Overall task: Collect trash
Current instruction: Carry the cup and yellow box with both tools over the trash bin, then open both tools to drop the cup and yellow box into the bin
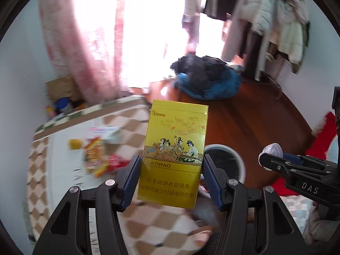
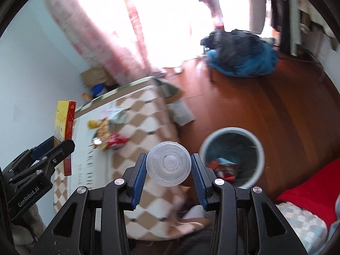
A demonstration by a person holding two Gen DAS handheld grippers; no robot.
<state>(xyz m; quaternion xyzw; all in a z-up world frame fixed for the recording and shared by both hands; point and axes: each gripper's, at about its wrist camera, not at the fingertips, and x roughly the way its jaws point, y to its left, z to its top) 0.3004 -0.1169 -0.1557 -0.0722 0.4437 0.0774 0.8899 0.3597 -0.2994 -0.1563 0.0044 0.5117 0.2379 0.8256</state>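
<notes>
We've got the left gripper (image 1: pixel 172 182) pinching a light, stiff cigarette pack (image 1: pixel 175 150) by its sides, the right gripper (image 2: pixel 169 175) squeezing a flimsy clear cup (image 2: pixel 167 163), near the bin (image 2: pixel 232 155).

We see a table w/ checkered cloth (image 2: pixel 148 114), brown & white diamonds. On it: snack wrappers (image 2: pixel 106 136), yellow & red, bunched near the far end, plus a pale paper bit (image 2: pixel 115 112) just beside. Wood floor (image 2: pixel 265 106) carries a round bin (image 2: pixel 232 157) near the table & a blue-black clothes heap (image 2: pixel 240 53) farther off.
</notes>
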